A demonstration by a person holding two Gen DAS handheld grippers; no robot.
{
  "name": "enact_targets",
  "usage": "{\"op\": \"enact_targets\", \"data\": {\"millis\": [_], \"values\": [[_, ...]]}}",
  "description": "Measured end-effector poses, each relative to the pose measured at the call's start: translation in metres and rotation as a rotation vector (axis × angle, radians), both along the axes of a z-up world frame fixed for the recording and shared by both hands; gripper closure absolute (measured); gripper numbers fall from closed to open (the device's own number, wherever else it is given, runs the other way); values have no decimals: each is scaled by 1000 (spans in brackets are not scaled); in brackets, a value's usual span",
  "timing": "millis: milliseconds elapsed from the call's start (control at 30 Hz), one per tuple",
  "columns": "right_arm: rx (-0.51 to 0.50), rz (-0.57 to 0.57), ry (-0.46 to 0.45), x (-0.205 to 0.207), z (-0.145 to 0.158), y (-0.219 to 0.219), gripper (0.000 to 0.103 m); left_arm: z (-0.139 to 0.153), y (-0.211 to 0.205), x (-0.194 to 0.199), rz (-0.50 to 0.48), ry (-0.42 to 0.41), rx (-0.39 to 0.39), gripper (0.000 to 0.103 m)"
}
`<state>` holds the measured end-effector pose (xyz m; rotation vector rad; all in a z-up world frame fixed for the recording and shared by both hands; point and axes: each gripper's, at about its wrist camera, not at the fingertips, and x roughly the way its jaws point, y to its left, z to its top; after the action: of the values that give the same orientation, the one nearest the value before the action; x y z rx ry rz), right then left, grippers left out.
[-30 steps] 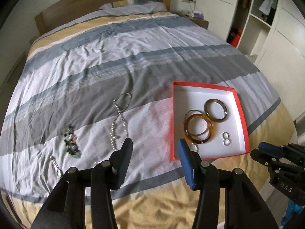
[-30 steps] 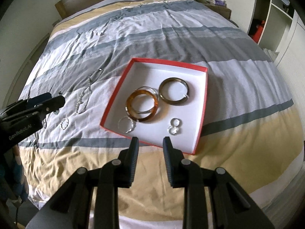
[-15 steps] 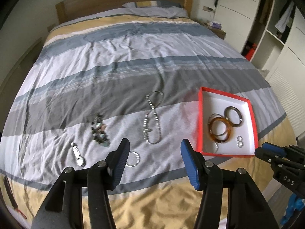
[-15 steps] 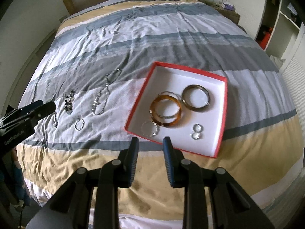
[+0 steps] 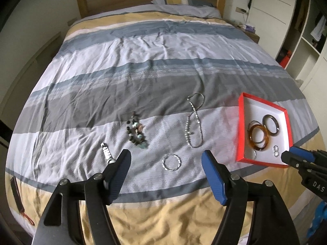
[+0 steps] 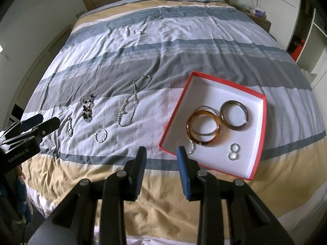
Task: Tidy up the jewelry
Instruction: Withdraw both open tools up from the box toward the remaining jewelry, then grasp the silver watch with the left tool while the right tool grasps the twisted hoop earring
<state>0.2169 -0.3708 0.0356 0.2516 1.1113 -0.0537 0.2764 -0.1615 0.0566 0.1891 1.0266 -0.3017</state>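
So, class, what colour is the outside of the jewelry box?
Red, white inside the box; clearest in the right wrist view.

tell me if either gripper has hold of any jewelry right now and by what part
Nothing is held. The left gripper has just been opening, its fingers empty above the silver bracelet on the bed. The right gripper is also empty.

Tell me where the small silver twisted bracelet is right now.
In the left wrist view, the silver twisted bracelet lies on the bedspread, just ahead of the open left claw, below the beaded necklace and left of the red box.
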Motion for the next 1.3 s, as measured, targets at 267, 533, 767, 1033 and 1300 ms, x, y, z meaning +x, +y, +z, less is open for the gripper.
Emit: {"op": "enact_targets", "data": {"millis": [267,533,767,1033,1300], "values": [[-5,25,4,8,2,13,73,-1,26,1,7,2,-26,32],[-7,68,25,17,-8,33,73,-19,95,-3,120,50,-8,32],[11,111,44,27,-22,54,73,-38,146,1,230,85,-12,28],[38,178,72,41,-49,89,68,-64,161,18,274,112,-32,23],[73,230,90,63,-76,114,65,-89,161,42,275,130,-36,23]]}}
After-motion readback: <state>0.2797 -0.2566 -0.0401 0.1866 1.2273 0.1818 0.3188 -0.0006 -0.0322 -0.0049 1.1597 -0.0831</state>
